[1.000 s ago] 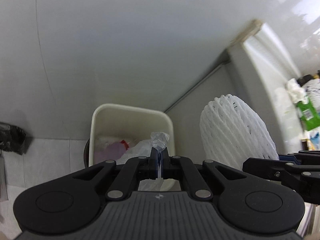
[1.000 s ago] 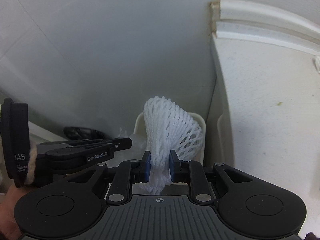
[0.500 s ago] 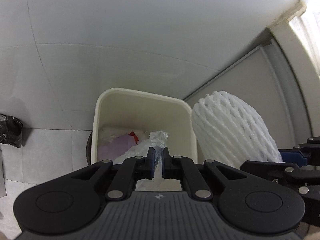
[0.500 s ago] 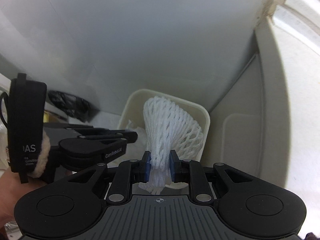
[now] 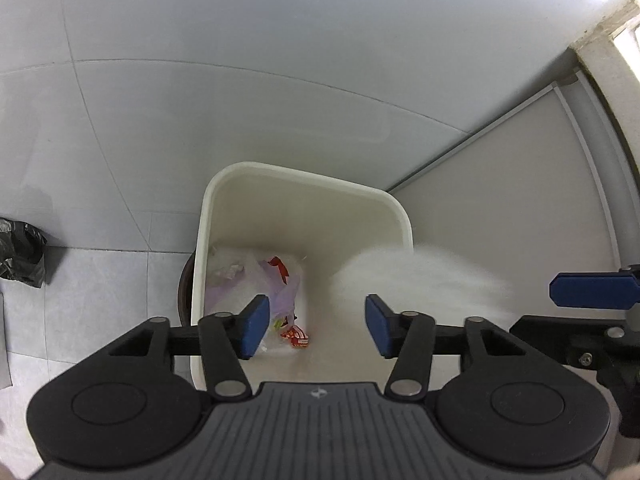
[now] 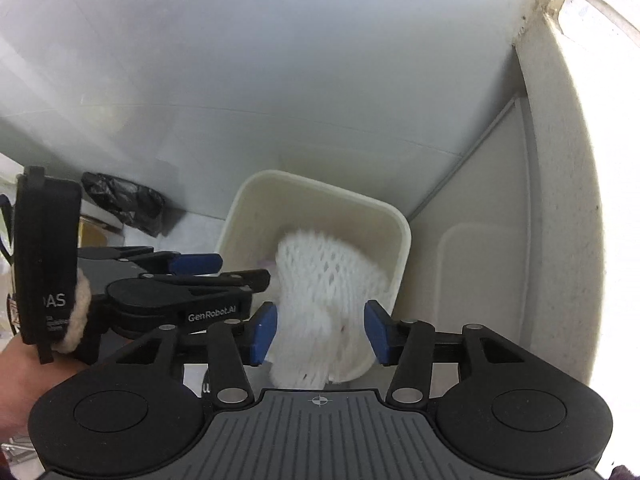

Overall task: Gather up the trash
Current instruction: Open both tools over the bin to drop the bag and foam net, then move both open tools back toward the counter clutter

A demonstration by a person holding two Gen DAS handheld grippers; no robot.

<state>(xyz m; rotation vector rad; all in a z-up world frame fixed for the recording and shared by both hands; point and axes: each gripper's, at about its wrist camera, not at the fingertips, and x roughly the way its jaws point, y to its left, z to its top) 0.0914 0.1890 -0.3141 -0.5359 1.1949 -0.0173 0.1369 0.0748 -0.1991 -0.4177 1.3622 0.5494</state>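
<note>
- Right gripper (image 6: pixel 320 328) is hanging with its blue pads spread wide, nothing pinched between them, directly above the cream square plastic bin (image 6: pixel 402 236).
- White foam mesh fruit sleeve (image 6: pixel 324 292) is sitting in the gap between those open pads, touching neither pad as far as the right wrist view shows, its flared end pointing away from the gripper and down into the bin's mouth; its near end is blurred.
- Left gripper (image 5: pixel 312 326) is likewise standing wide open and holding nothing, poised over the same bin (image 5: pixel 304 178) from the left.
- Crumpled clear and lilac plastic bag with red-printed wrappers (image 5: pixel 276 284) is lying on the bin's floor, straight ahead of and below the left pads.
- In the left wrist view the foam sleeve (image 5: pixel 400 276) is showing as a white smear crossing the bin's right rim, between the two grippers, so it is nearer the right gripper than the left.
- Judging by this, both pieces of trash are being dropped, and the sleeve's long axis is lying roughly along the right gripper's fingers, tipped bin-ward; whether it clears the right rim cannot be told.
- Black crumpled plastic bag (image 5: pixel 20 252) is resting on the pale tiled floor (image 5: pixel 100 280), well apart to the bin's left.
</note>
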